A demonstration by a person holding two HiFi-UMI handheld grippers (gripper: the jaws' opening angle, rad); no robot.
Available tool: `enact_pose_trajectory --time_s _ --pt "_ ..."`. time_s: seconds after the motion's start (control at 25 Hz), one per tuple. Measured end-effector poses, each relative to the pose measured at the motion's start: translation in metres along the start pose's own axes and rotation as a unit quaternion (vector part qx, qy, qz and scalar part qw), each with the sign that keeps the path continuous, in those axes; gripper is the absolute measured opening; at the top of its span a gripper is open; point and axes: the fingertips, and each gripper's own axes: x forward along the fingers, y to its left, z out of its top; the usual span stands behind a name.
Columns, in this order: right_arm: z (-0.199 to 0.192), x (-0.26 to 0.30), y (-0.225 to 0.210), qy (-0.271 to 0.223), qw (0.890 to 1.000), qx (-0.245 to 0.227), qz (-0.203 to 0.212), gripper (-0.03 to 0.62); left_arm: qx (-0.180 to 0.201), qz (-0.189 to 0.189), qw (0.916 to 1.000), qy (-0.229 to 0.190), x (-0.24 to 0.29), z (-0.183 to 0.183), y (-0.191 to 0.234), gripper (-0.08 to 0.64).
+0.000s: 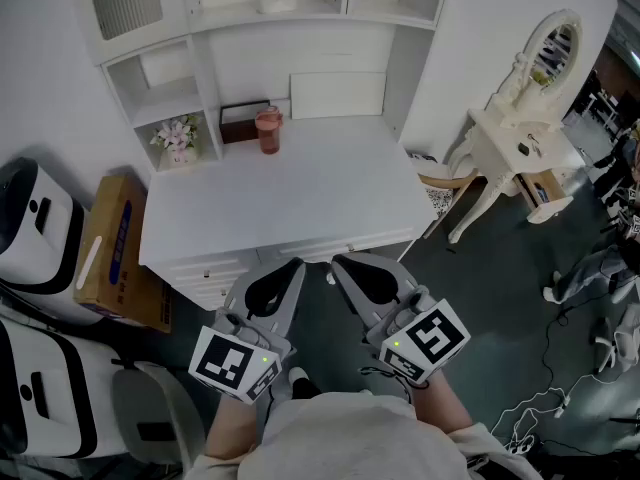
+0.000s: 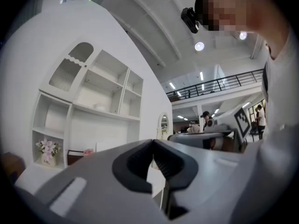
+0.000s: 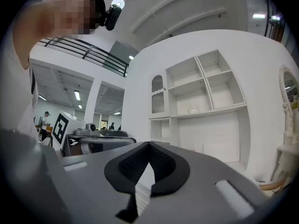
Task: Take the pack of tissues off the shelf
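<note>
The pack of tissues (image 1: 277,1) is a small white bundle on the upper shelf of the white hutch (image 1: 205,58); it also shows as a pale lump in the left gripper view (image 2: 99,107) and the right gripper view (image 3: 193,109). Both grippers hang side by side in front of the white desk (image 1: 300,203), well short of the shelf. My left gripper (image 1: 296,265) is shut with nothing between its tips (image 2: 153,142). My right gripper (image 1: 338,262) is shut and empty too (image 3: 149,144).
On the desk's back stand a pink cup (image 1: 268,130), a dark box (image 1: 243,121) and a white panel (image 1: 337,94). A flower pot (image 1: 177,138) sits in a low cubby. A cardboard box (image 1: 118,251) and white appliances (image 1: 35,228) stand left; a mirrored vanity (image 1: 525,128) stands right.
</note>
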Motion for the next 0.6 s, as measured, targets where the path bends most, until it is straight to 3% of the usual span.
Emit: enact_pose_trajectory --time_s 0.6 --pt "-0.001 -0.007 0.01 0.0 1.0 0.003 -0.003 0.0 0.0 -0.007 1.0 0.001 -0.006 0.0 -0.007 0.0"
